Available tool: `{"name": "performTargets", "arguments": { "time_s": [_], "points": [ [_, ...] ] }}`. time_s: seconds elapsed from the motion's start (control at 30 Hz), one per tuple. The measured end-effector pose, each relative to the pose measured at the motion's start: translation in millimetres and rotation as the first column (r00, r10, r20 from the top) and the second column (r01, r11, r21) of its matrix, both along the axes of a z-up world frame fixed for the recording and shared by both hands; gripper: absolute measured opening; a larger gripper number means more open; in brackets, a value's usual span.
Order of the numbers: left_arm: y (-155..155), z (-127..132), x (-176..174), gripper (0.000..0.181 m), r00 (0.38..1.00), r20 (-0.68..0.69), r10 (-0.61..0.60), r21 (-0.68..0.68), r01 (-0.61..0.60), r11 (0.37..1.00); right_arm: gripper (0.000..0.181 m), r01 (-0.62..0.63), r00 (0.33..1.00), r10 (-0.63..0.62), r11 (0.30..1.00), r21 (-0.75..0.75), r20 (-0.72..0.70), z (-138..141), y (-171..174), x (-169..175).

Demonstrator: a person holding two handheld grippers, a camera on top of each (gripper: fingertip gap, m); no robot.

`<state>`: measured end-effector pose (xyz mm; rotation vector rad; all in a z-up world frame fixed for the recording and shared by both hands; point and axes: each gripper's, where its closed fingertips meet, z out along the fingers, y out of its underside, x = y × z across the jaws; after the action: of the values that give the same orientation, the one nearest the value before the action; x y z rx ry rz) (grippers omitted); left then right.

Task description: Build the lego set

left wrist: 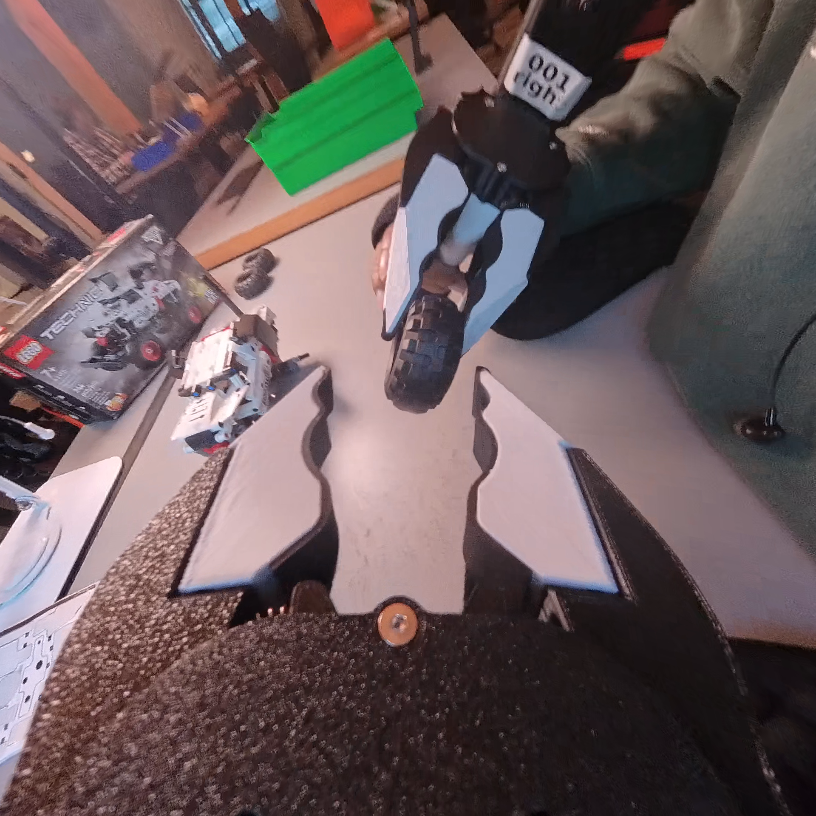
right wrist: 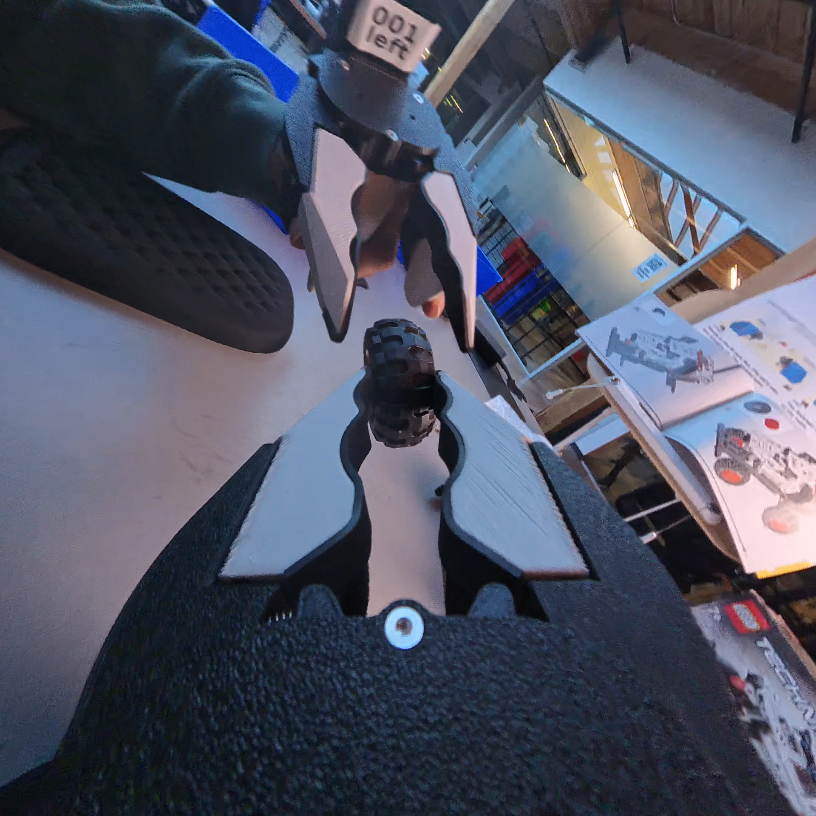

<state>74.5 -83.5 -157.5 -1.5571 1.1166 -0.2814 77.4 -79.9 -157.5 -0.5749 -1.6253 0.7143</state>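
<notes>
Black knobby tire [right wrist: 401,387] is clamped between the tips of my right tool [right wrist: 401,379], held up off the bench [right wrist: 110,419]; in the left wrist view the same tire [left wrist: 419,353] pokes out below that tool's two grey fingers [left wrist: 399,273]. My left tool [left wrist: 402,375] is spread wide with nothing in it, tips just short of the tire, pointed straight at it. From the right wrist view the left tool [right wrist: 404,340] hangs just above the tire, jaws apart, not touching. The partly built white truck body [left wrist: 229,379] lies on the bench to the left of my left tool, with two more black tires [left wrist: 256,273] further back. The set's box [left wrist: 110,318] sits at the bench's left edge. The open instruction booklet [right wrist: 728,397] stands off to the right in the right wrist view. A green bin [left wrist: 340,119] sits at the far end.
</notes>
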Motion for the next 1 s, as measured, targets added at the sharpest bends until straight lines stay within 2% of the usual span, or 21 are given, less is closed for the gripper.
{"name": "performTargets", "arguments": {
  "time_s": [0.03,0.1,0.13,0.27,0.37,0.47,0.67,0.8,0.9,1.0],
  "points": [
    [-5,-5,4,0.062,0.999,-0.028,-0.038,-0.019,0.037,0.999,0.024,-0.021,1.000,0.021,0.999,0.028,-0.002,0,-6,0],
    [-14,-10,11,0.038,0.993,-0.068,-0.099,-0.031,0.097,0.995,0.024,-0.040,0.999,0.040,0.998,0.047,-0.009,0,-10,1],
    [-12,-10,9,0.028,0.992,-0.094,-0.082,0.001,0.082,0.997,0.025,-0.053,0.999,0.053,0.998,0.046,-0.004,0,-11,2],
    [-13,-8,7,0.024,0.984,-0.166,-0.062,0.049,0.071,0.996,0.024,-0.054,0.998,0.054,0.998,0.012,0.009,0,-12,2],
    [-4,-5,1,0.022,0.972,-0.232,0.029,0.108,-0.004,0.994,0.024,0.009,0.999,-0.007,0.997,-0.076,0.032,-3,-1,-4],
    [0,1,-5,0.021,0.967,-0.235,0.095,0.130,-0.066,0.989,0.023,0.055,0.998,-0.049,0.981,-0.188,0.036,1,7,-8],
    [10,3,-13,0.019,0.959,-0.195,0.204,0.110,-0.185,0.977,0.024,0.127,0.991,-0.099,0.893,-0.431,0.088,1,19,-17],
    [11,5,-10,0.018,0.973,-0.126,0.192,0.074,-0.184,0.980,0.025,0.145,0.988,-0.097,0.825,-0.547,0.117,0,24,-17],
    [4,10,-4,0.020,0.992,-0.036,0.119,0.059,-0.116,0.991,0.028,0.077,0.996,-0.049,0.872,-0.483,0.072,7,15,-12],
    [-3,20,6,0.020,0.993,-0.081,0.089,0.163,-0.075,0.984,0.029,0.012,0.999,-0.023,0.949,-0.317,-0.031,19,7,-5]
  ]
}}
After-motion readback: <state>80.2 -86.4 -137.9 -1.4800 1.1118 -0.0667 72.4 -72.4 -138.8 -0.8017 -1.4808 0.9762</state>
